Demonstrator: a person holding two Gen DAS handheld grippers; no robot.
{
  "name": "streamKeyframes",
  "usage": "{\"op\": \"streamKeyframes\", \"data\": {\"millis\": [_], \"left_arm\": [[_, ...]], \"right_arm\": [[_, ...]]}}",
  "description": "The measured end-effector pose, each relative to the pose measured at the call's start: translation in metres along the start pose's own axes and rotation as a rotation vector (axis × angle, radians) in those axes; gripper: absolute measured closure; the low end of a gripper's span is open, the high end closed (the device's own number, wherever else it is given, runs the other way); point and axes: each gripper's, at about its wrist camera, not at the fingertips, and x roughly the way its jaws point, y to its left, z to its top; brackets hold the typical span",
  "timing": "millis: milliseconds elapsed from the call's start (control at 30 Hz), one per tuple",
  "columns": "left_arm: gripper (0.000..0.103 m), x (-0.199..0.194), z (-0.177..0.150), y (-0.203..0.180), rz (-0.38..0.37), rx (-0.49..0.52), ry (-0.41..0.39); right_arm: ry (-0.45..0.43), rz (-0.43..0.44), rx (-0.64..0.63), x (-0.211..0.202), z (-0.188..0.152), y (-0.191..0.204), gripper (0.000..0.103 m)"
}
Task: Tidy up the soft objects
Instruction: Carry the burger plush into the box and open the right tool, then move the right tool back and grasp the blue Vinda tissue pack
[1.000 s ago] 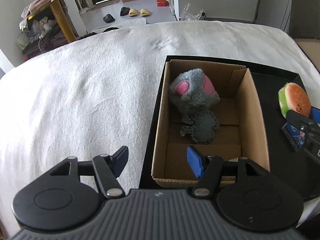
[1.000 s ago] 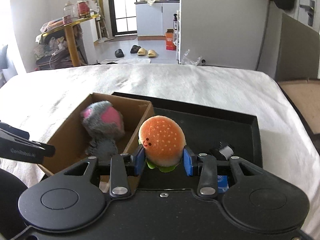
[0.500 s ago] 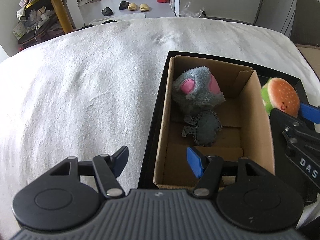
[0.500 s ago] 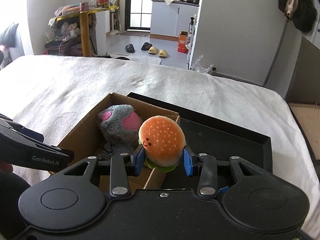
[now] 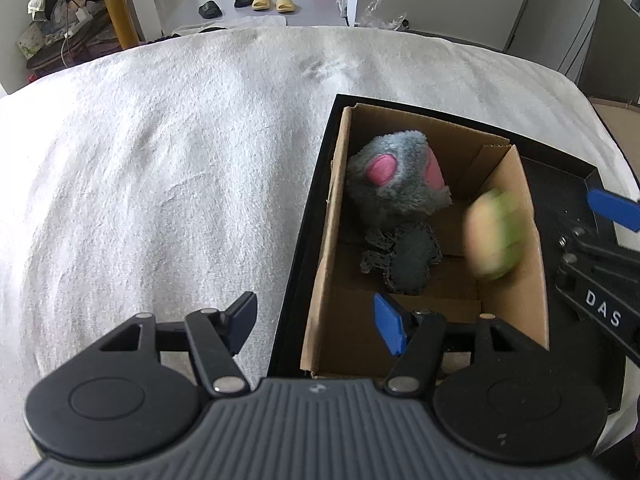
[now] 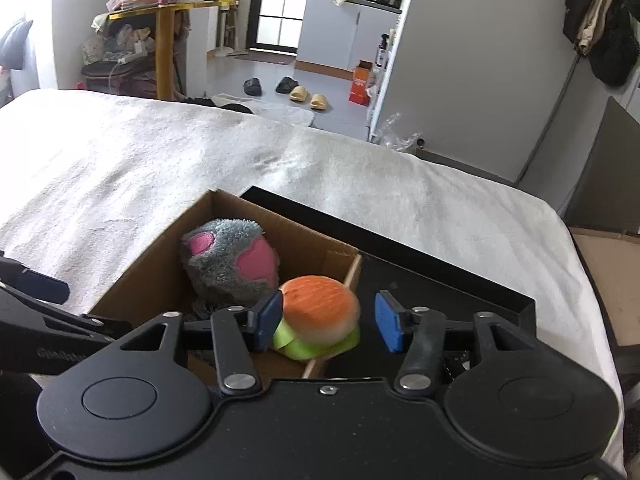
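A plush burger [image 6: 318, 322], blurred with motion, is loose between the fingers of my right gripper [image 6: 328, 326], which is open above the right wall of a cardboard box [image 6: 160, 268]. In the left wrist view the burger [image 5: 496, 236] shows in mid-air inside the box [image 5: 326, 240] by its right wall. A grey plush with pink patches [image 5: 396, 176] and a dark grey knitted piece [image 5: 404, 258] lie in the box. My left gripper [image 5: 316, 318] is open and empty at the box's near left corner.
The box stands in a black tray [image 5: 560, 176] on a white fluffy blanket [image 5: 160, 160]. A yellow-legged table [image 6: 164, 40] with clutter, slippers [image 6: 308, 96] on the floor and a flat cardboard sheet [image 6: 604, 268] at the right lie beyond.
My right gripper has moved left over the box wall and opened. The plush burger has left its grip and drops into the box. My left gripper has stayed open.
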Motion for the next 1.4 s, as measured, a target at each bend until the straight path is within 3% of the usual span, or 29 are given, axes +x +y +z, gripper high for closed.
{"op": "streamKeyframes", "data": {"millis": [600,800,1400], "left_arm": [[0.04,-0.009,-0.001,-0.012,0.031,0.047,-0.003],[0.04,-0.014,-0.001,-0.019,0.082,0.058,-0.015],[0.04,-0.012,0.001,-0.068,0.19,0.194,-0.001]], "right_arm": [[0.063,-0.056,0.137,-0.007,-0.049,-0.045,0.041],[0.089,-0.043,0.219,-0.008,-0.07,-0.065,0.04],[0.131,-0.059,0.299,0.021,-0.108,-0.107,0.028]]}}
